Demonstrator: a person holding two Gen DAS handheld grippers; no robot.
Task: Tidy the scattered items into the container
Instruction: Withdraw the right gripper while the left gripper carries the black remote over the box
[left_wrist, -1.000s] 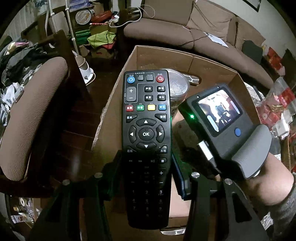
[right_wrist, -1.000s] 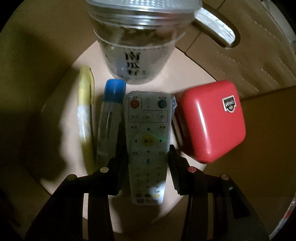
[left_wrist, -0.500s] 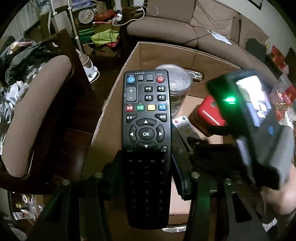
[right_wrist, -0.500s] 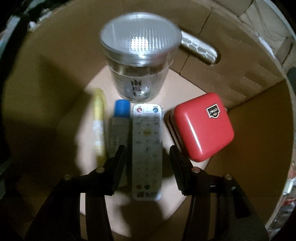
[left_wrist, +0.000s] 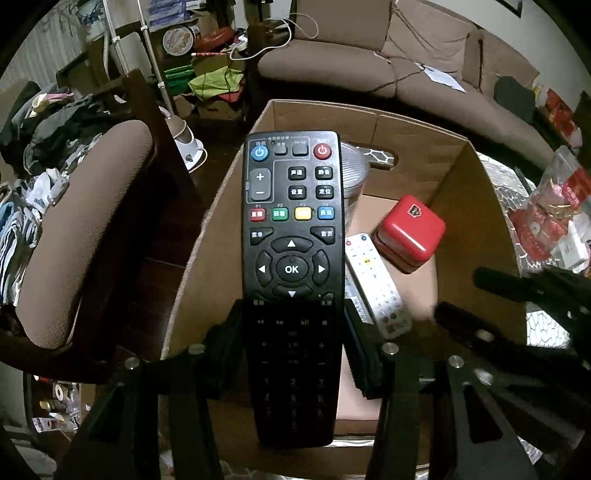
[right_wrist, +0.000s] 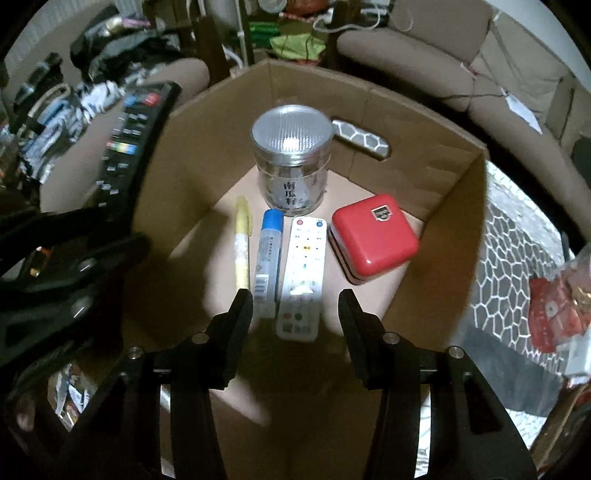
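My right gripper (right_wrist: 295, 325) had let go of the slim white plastic remote control (right_wrist: 303, 273). A second before, its fingers were down on the box floor on either side of that remote; by this moment they hung above the open brown cardboard box (right_wrist: 436, 173) with the jaws parted and nothing between them. The white remote lay flat on the box floor, lengthwise toward the near wall.

Contents of the box, left to right: a yellow marker pen (right_wrist: 242, 243); a blue-capped white tube (right_wrist: 269, 254) just beside the white remote; then a red square tin with rounded corners (right_wrist: 375, 236) toward the right wall. A clear plastic jar with a ribbed lid (right_wrist: 291, 162) stood upright at the far wall, below the handle cut-out.

My left gripper (left_wrist: 291, 354) had hardly moved. Its jaws were clamped on the lower half of a long black plastic remote control (left_wrist: 291, 229), button face up, held above the box's left wall and not yet inside.

Finding: one item was newly delivered; the black remote was, in my judgement, next for placement. The bare floor along the left wall, beside the marker, looked the likely spot. My right gripper needed to clear the opening first.
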